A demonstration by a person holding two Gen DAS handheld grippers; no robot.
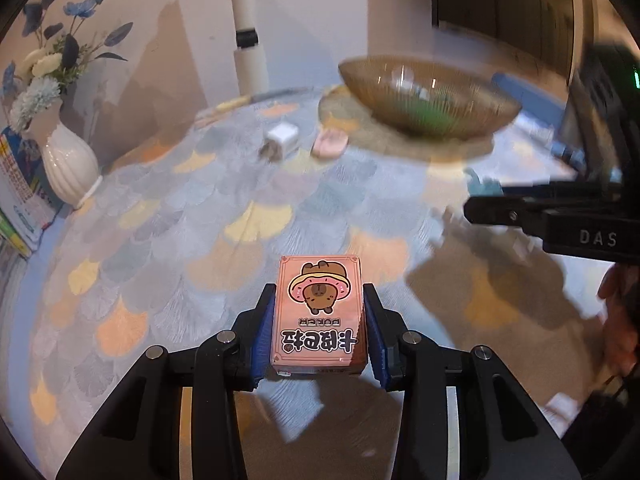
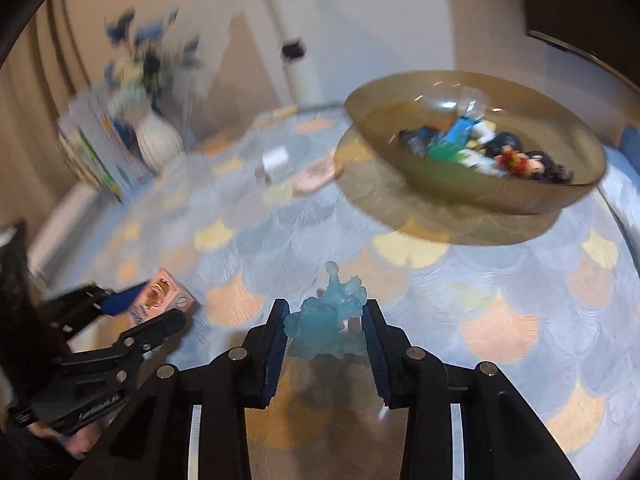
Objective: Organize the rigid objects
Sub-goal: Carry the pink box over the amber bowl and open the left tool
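Note:
My left gripper [image 1: 319, 322] is shut on a pink poker card box [image 1: 319, 312] with a cartoon bear, held above the patterned tablecloth. It also shows in the right wrist view [image 2: 160, 294] at the left. My right gripper [image 2: 325, 324] is shut on a translucent blue figurine [image 2: 329, 312], held above the cloth. A brown glass bowl [image 2: 568, 196] with several small toys stands at the far right; it also shows in the left wrist view [image 1: 360, 80]. The right gripper's side shows in the left wrist view [image 1: 496, 210] at the right edge.
A white charger cube [image 1: 282, 138] and a pink flat object [image 1: 330, 144] lie on the cloth left of the bowl. A white vase [image 1: 68, 168] with blue flowers and a stack of books [image 1: 20, 200] stand at the far left. A white pipe [image 1: 248, 32] runs up the wall.

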